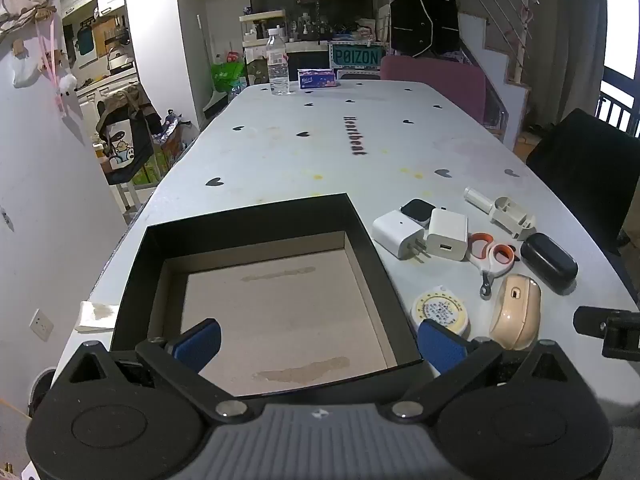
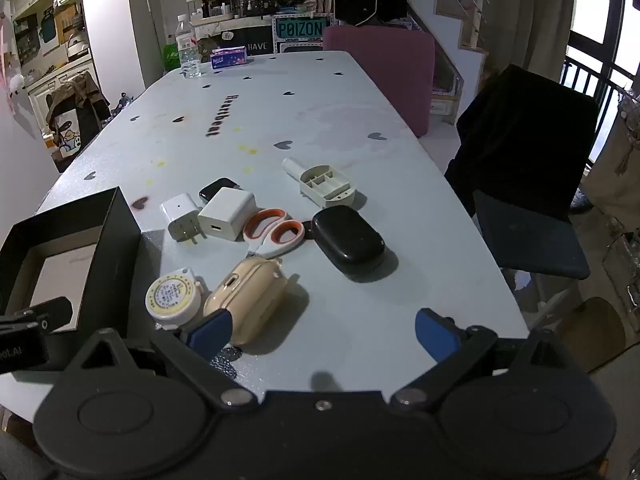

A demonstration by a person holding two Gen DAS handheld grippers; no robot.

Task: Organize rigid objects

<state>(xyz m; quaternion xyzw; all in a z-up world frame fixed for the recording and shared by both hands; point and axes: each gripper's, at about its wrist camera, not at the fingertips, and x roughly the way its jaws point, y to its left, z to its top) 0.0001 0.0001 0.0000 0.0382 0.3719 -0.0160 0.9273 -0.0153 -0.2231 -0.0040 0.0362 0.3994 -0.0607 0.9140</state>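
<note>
An empty black box (image 1: 256, 216) with a brown floor sits on the table's near left; its black wall (image 2: 116, 240) shows in the right wrist view. My left gripper (image 1: 320, 340) hangs open over it, nothing between its blue pads. Right of the box lie two white chargers (image 2: 226, 214), a small black device (image 2: 218, 189), orange-handled scissors (image 2: 276, 234), a black case (image 2: 348, 240), a beige case (image 2: 248, 296), a round tape measure (image 2: 173, 298) and a white plastic part (image 2: 324, 186). My right gripper (image 2: 324, 334) is open just in front of the beige case, holding nothing.
A water bottle (image 1: 278, 62) and a tissue pack (image 1: 316, 79) stand at the table's far end. A black chair (image 2: 524, 168) and a pink chair (image 2: 380, 72) flank the right edge. A white wall (image 1: 40, 200) runs close on the left.
</note>
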